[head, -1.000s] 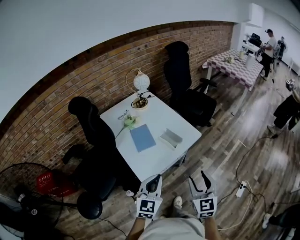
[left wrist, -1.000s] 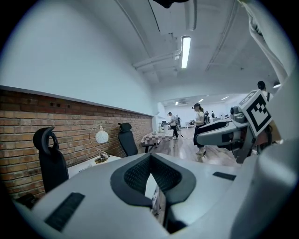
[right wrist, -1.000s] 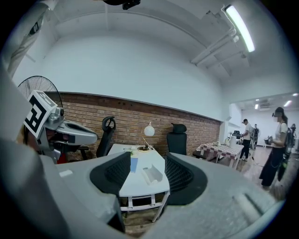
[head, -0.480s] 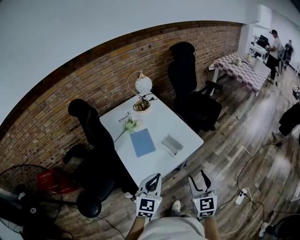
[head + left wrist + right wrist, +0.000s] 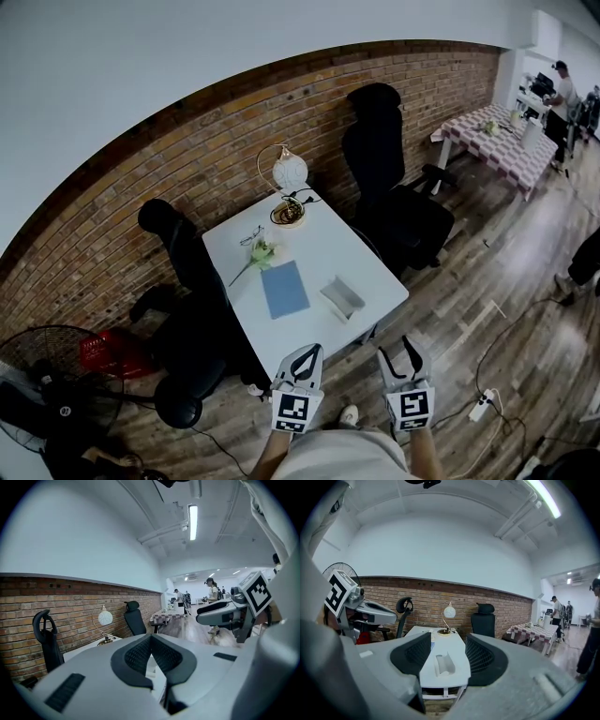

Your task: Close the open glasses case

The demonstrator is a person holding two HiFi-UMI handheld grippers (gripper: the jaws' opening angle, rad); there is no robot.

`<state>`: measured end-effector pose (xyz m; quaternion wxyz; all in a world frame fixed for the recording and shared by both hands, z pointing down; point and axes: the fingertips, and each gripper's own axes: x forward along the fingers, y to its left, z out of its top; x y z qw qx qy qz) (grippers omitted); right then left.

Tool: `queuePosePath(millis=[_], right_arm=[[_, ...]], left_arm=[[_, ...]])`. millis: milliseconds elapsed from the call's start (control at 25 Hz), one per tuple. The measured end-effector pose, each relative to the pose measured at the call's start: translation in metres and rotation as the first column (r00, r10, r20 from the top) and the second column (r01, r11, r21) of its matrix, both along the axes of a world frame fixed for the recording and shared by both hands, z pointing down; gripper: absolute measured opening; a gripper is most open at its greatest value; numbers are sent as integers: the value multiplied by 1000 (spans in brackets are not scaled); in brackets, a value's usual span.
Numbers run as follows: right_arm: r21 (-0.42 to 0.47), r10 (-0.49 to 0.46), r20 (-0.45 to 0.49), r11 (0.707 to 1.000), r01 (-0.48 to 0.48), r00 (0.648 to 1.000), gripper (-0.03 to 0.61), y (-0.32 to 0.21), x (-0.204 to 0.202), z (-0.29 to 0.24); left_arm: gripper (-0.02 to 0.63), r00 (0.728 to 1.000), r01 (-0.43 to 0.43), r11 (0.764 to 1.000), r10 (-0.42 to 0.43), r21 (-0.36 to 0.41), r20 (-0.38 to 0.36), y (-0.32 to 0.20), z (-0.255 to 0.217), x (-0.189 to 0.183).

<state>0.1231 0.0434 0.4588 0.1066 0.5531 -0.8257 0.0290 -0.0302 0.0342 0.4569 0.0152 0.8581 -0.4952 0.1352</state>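
The open glasses case is pale grey and lies near the front right of the white table, its trough facing up. It also shows in the right gripper view as the glasses case, well ahead of the jaws. Both grippers are held low in front of the person, short of the table's near edge and far from the case. My left gripper has its pads pressed together with nothing between them; in its own view, the left gripper hides the case. My right gripper stands open and empty, as the right gripper also shows in its own view.
A blue notebook, a flower and a globe lamp share the table. Black office chairs stand at the left and far right. A fan stands at the left, cables and a power strip lie on the floor, and people stand at a distant table.
The view has shifted slightly, with the table sitting a little lower and to the right in the picture. Both grippers keep the same pose.
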Motion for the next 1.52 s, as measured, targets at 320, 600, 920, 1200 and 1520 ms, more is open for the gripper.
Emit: queuePosePath(millis=[320,600,920,1200,1520], right_arm=[[25,-34,22,999,33,999,230,-20,15,-1],[-13,-18,36,1000,19,999,230,-28,24,-3],[-8,-3,32,1000,3,999,230,-44,30,1],[-19,-1,29,1000,2,1000,230,-66,22,7],[-39,7,2,999,-7,1000,230,-103,21,24]], left_arm=[[3,1000,23,1000,-23,-7,21,-11,1,13],[3,1000,16,1000,-15,-14,24,-20,0,24],[3,1000,-7,1000,7,-1,23,-40,1,33],[3,1000,-19,1000,19,-11,13,-64,9,31],[3,1000,-24,998,24,-50,12,-100,27,26]])
